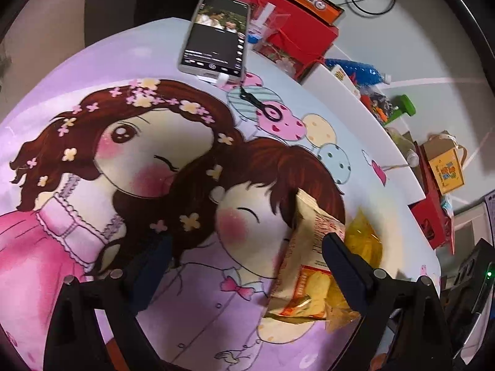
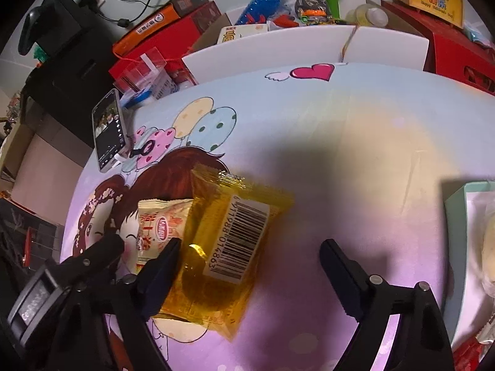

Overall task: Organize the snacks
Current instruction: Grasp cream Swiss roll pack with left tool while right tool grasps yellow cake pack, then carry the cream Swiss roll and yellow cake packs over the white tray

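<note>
A yellow transparent snack packet (image 2: 235, 247) with a barcode label lies flat on the cartoon-printed cloth (image 2: 355, 142). A cream packet (image 2: 161, 225) rests beside it on the left, its edge tucked under the yellow one. My right gripper (image 2: 252, 244) is open and straddles the yellow packet. Its left finger touches the packet's edge and its right finger stands well clear. My left gripper (image 1: 246, 241) is wide open low over the cloth. Its right finger sits over the cream packet (image 1: 306, 247), with the yellow packet (image 1: 362, 241) just beyond.
A phone (image 1: 216, 37) with a lit screen lies at the cloth's far edge beside a small black ring (image 1: 272, 113). Red and orange boxes (image 1: 297, 21), a blue bottle and a green dumbbell crowd the floor beyond. A teal tray (image 2: 454, 210) holding snacks sits at the right.
</note>
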